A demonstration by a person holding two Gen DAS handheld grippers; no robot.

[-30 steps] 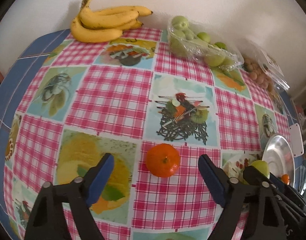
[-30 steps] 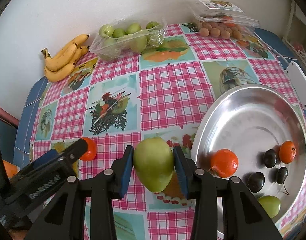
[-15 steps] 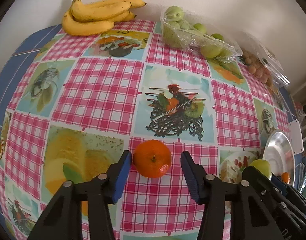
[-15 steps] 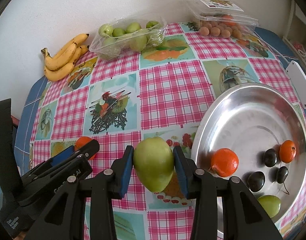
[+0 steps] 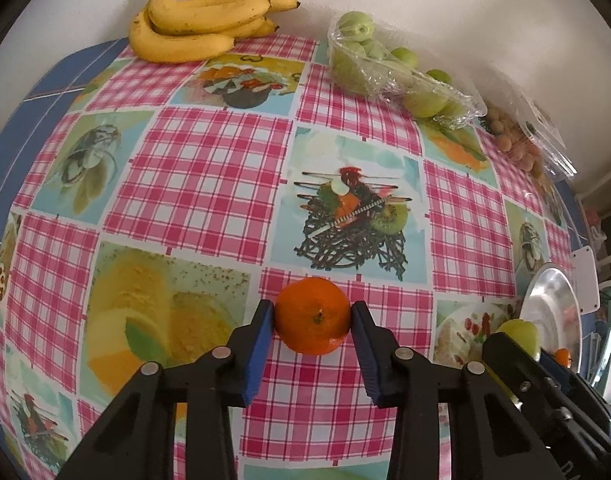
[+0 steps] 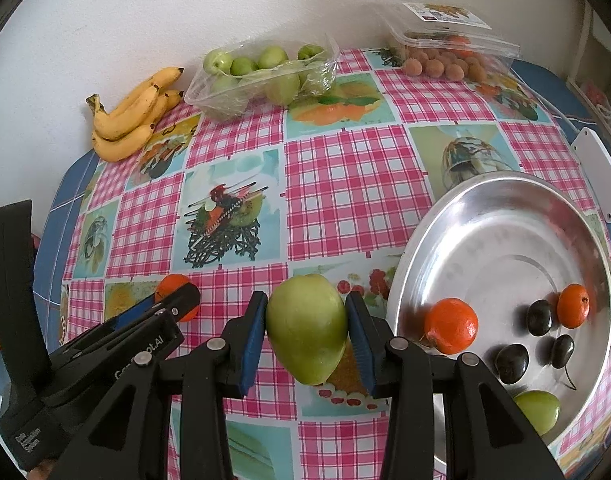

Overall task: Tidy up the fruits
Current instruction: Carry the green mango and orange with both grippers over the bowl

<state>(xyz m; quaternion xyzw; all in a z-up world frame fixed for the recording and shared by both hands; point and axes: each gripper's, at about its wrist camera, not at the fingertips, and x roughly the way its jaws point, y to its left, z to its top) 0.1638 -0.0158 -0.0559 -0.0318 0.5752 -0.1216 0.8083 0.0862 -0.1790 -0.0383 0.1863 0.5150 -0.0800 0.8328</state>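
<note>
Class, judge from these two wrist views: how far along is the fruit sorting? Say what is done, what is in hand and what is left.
Done: the metal bowl already holds two oranges, three dark fruits and a green one. In hand: the right gripper clamps a green fruit; the left gripper's jaws are closing on an orange on the table. Left: both still need placing in the bowl.

Little legible from my feed. White lettering on the black body of the left gripper (image 6: 173, 304), seen from the right wrist camera: partial, ending "AI". Printed label (image 6: 445, 14) on the clear clamshell lid at the desk's far edge: too small to read.
</note>
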